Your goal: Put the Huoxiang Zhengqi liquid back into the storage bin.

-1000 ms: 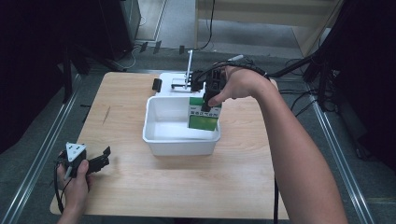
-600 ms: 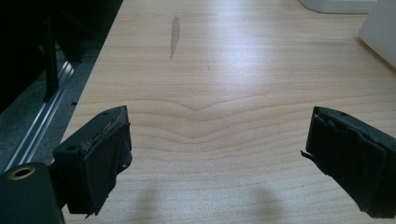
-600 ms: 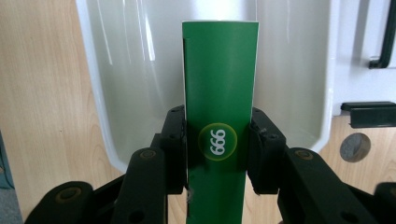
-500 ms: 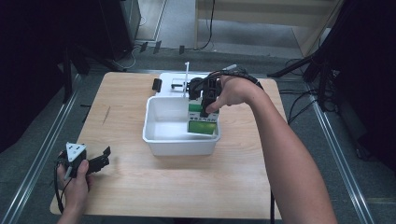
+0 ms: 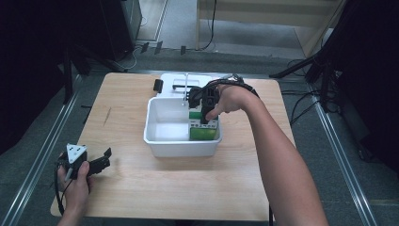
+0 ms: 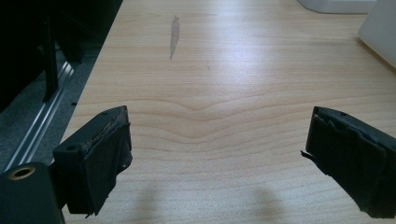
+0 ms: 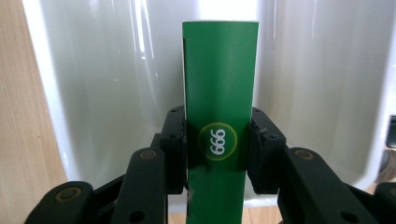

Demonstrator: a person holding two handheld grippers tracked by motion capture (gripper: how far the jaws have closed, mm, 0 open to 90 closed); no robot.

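A green box (image 7: 219, 107) with a round "666" label is clamped between the jaws of my right gripper (image 7: 217, 144), which is shut on it. In the high view the right gripper (image 5: 207, 113) holds the green box (image 5: 203, 132) down inside the white tub (image 5: 162, 143), against its right wall. My left gripper (image 5: 102, 159) rests low over the table's near left corner, open, with bare wood between its pads (image 6: 105, 156).
A white tray (image 5: 176, 80) with a small black item (image 5: 158, 85) beside it sits behind the tub. The wooden table (image 5: 141, 188) has bare room at the front and left. Metal rails run along both table sides.
The right gripper has sunk with the green box, lowering it deeper into the tub. The left gripper has stayed where it was.
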